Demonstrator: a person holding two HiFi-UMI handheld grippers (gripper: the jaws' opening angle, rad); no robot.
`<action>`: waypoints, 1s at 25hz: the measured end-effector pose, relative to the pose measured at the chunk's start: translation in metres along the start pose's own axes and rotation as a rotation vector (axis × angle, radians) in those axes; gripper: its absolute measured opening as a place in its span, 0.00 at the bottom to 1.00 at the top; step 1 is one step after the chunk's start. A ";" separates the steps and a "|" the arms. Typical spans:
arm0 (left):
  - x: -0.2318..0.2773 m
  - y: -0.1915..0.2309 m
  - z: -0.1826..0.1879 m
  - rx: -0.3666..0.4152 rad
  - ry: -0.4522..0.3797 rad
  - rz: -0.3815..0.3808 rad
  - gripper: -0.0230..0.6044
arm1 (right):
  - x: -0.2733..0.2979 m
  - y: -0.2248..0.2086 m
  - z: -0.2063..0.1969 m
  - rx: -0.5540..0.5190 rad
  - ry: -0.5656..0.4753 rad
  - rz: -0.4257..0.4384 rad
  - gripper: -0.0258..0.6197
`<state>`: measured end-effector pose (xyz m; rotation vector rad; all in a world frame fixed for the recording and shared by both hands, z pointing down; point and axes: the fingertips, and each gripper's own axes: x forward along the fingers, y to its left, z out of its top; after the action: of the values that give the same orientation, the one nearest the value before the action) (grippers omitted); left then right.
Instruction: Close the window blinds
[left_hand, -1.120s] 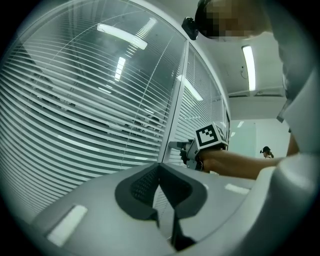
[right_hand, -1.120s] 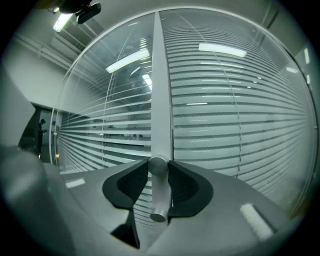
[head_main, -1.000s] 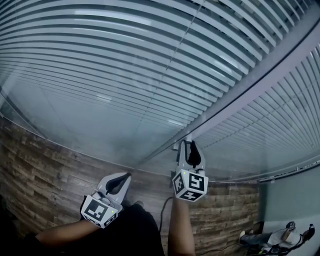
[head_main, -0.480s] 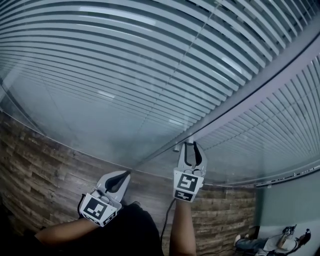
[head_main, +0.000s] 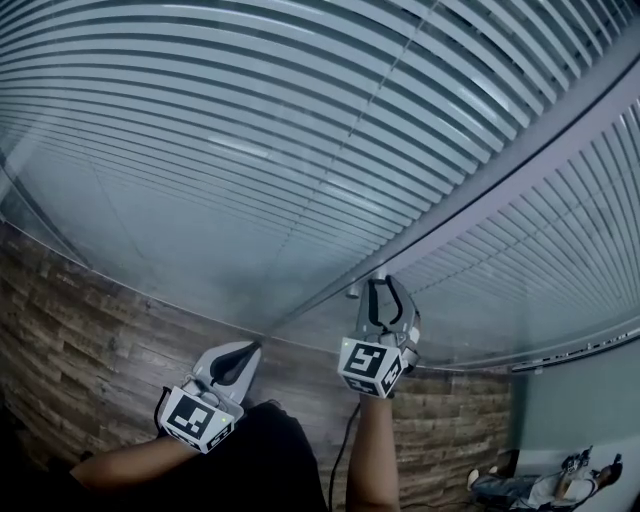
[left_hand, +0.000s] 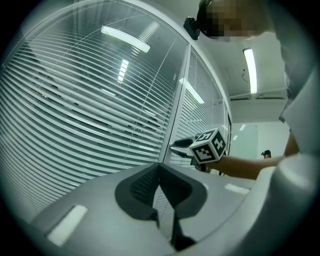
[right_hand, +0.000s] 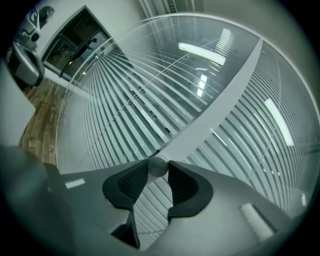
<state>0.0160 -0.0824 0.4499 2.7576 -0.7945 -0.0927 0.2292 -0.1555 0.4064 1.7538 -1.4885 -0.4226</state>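
FREE: open air left of mullion (head_main: 500, 176), over wooden floor (head_main: 80, 320); left gripper (head_main: 248, 352) hangs there | BLOCKED: glass pane (head_main: 180, 250) either side of mullion walls off slats (head_main: 250, 110) | TAKEN: knob (right_hand: 158, 166) on mullion, clamped by right gripper (head_main: 386, 288)

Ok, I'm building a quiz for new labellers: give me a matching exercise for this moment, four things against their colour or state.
Things:
1 left gripper
2 right gripper
3 blind slats
4 floor

Colour or state:
a brown wood grain
b jaws together, nothing between them
c jaws closed on the round knob
d pale, level strips

Pairs: 1-b, 2-c, 3-d, 4-a.
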 end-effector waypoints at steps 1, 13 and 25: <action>0.000 -0.001 0.000 0.000 -0.001 0.002 0.04 | 0.001 0.000 0.000 -0.008 -0.001 0.002 0.24; -0.007 -0.003 0.001 -0.011 -0.001 0.046 0.04 | -0.002 -0.008 0.002 0.216 -0.066 0.018 0.31; -0.019 -0.001 -0.002 -0.027 -0.003 0.080 0.04 | -0.005 -0.017 -0.009 0.883 -0.132 0.016 0.32</action>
<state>0.0004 -0.0710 0.4514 2.6973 -0.8971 -0.0914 0.2458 -0.1478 0.3983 2.3991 -1.9517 0.1834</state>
